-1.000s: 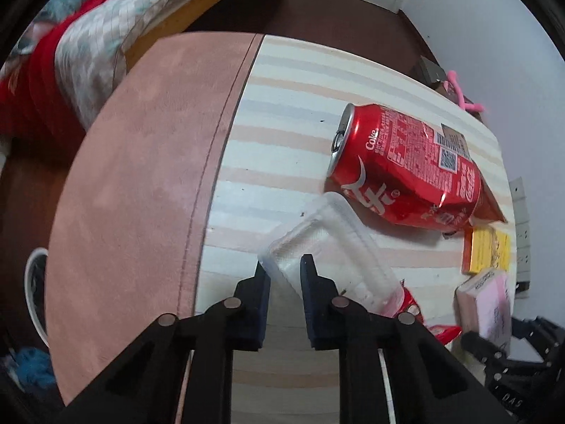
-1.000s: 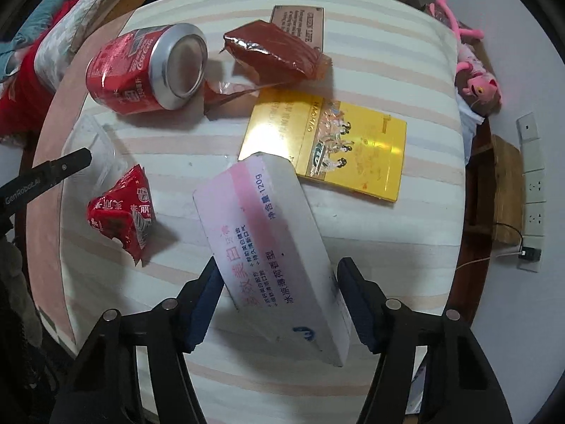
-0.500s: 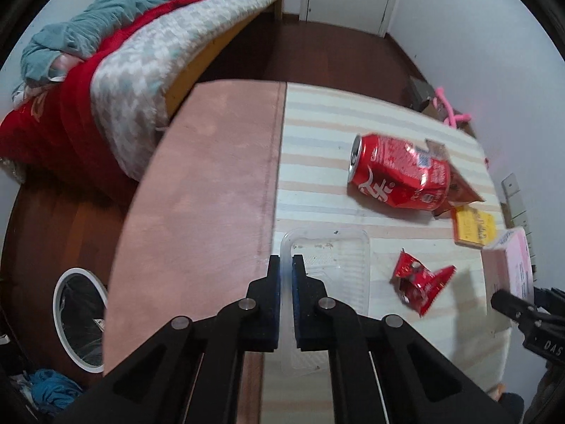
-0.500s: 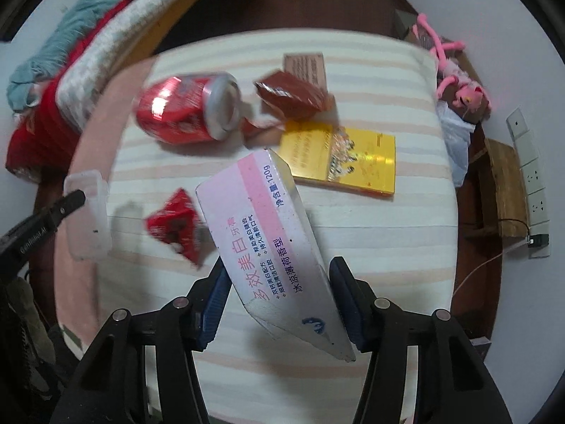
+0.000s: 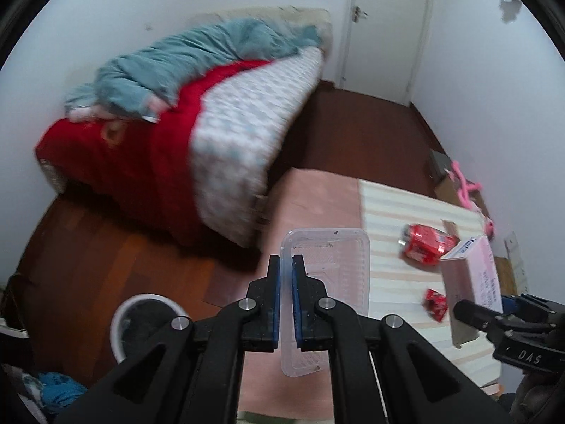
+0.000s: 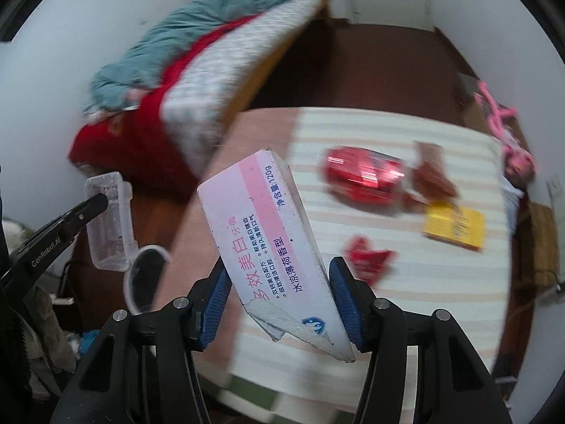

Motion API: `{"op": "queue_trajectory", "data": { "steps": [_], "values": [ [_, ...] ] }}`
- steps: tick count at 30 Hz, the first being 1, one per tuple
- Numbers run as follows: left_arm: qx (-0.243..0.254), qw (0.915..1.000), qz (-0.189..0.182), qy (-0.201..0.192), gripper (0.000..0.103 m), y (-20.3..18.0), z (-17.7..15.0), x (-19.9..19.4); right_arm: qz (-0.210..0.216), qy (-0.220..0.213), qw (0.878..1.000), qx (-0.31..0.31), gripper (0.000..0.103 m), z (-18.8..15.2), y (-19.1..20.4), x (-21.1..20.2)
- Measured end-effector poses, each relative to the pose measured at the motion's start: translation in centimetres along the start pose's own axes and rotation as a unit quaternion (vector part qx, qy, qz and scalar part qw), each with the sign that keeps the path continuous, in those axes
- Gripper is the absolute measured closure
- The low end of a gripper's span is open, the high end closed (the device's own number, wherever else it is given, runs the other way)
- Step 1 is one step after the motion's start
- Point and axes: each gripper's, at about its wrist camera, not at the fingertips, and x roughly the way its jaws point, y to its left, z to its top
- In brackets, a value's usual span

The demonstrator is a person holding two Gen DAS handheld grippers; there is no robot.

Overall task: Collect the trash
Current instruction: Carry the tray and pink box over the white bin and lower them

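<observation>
Above table (image 6: pixel 406 282), tool (image 6: pixel 279 300) clamps box (image 6: pixel 268 226)

- A bed (image 5: pixel 197 123) is seen up ahead and to the left, piled with a teal duvet (image 5: pixel 197 53) and a red blanket (image 5: pixel 141 155).
- A white door (image 5: pixel 385 24) is spotted far ahead.
- A pink plush toy (image 6: pixel 508 141) is slumped off to the right.

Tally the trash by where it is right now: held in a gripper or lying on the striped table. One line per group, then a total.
Held in grippers: 2 (clear plastic tray, pink toothpaste box)
Lying on the table: 4 (red can, brown wrapper, yellow box, red wrapper)
Total: 6
</observation>
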Motion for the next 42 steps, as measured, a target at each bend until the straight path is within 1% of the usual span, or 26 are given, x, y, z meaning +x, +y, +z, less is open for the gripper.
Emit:
{"op": "queue_trajectory", "data": {
  "steps": [4,8,12,15,17,21,24,26,29,32,33,34,35,37,39,40,41,42],
  "values": [
    [-0.022,0.9989,0.038,-0.014,0.1,6.0,-0.3,-1.9,0.033,0.005,0.999,-0.034,0.045,0.6,7.2,1.9],
    [-0.054,0.9957,0.075,-0.01,0.1,12.7,-1.5,-2.5,0.061,0.025,0.996,-0.063,0.045,0.6,13.8,5.5],
    [-0.088,0.9906,0.105,0.008,0.1,18.5,-3.3,-1.6,0.079,0.059,0.991,-0.088,0.045,-0.1,20.0,10.5],
    [-0.115,0.986,0.119,0.025,0.1,22.4,-4.8,-0.3,0.088,0.087,0.987,-0.101,0.045,-0.9,24.1,14.4],
    [-0.132,0.9828,0.124,0.037,0.1,24.5,-5.9,0.6,0.089,0.102,0.985,-0.108,0.045,-1.3,26.1,16.7],
    [-0.163,0.976,0.127,0.068,0.1,28.2,-8.0,3.3,0.088,0.141,0.979,-0.122,0.045,-2.3,30.2,22.1],
    [-0.185,0.9701,0.123,0.098,0.1,30.1,-9.5,6.1,0.084,0.169,0.974,-0.125,0.045,-2.9,32.0,26.0],
    [-0.204,0.9651,0.111,0.121,0.1,31.3,-10.7,8.0,0.083,0.186,0.971,-0.124,0.045,-3.3,32.8,28.4],
    [-0.238,0.9542,0.089,0.158,0.1,32.8,-12.4,11.1,0.076,0.219,0.965,-0.126,0.045,-4.1,33.4,32.4],
    [-0.272,0.94,0.069,0.194,0.099,34.4,-14.4,14.1,0.067,0.251,0.957,-0.129,0.045,-4.9,33.7,35.7],
    [-0.279,0.9362,0.067,0.202,0.098,34.8,-14.8,14.8,0.06,0.259,0.955,-0.127,0.045,-5.1,33.6,37.1],
    [-0.293,0.9306,0.065,0.21,0.098,35.3,-15.3,15.3,0.058,0.264,0.954,-0.129,0.045,-5.1,33.7,37.8],
    [-0.299,0.9269,0.065,0.217,0.094,35.7,-15.7,15.6,0.062,0.273,0.951,-0.13,0.045,-5.2,33.7,38.9],
    [-0.303,0.9226,0.073,0.227,0.078,36.1,-16.1,16.1,0.063,0.282,0.95,-0.12,0.041,-5.1,33.7,40.2],
    [-0.308,0.9202,0.085,0.227,0.013,36.4,-16.7,15.8,0.073,0.298,0.945,-0.111,0.041,-5.3,33.7,41.2],
    [-0.309,0.9201,0.09,0.224,0.008,36.4,-16.8,15.7,0.072,0.298,0.945,-0.111,0.035,-5.2,34.0,41.5],
    [-0.309,0.9197,0.096,0.222,0.008,36.6,-17.0,15.4,0.072,0.295,0.946,-0.112,0.03,-4.8,34.0,41.9],
    [-0.306,0.9192,0.104,0.225,0.007,36.7,-17.3,15.0,0.071,0.29,0.947,-0.117,0.019,-4.7,34.1,41.9]
  ]
}}
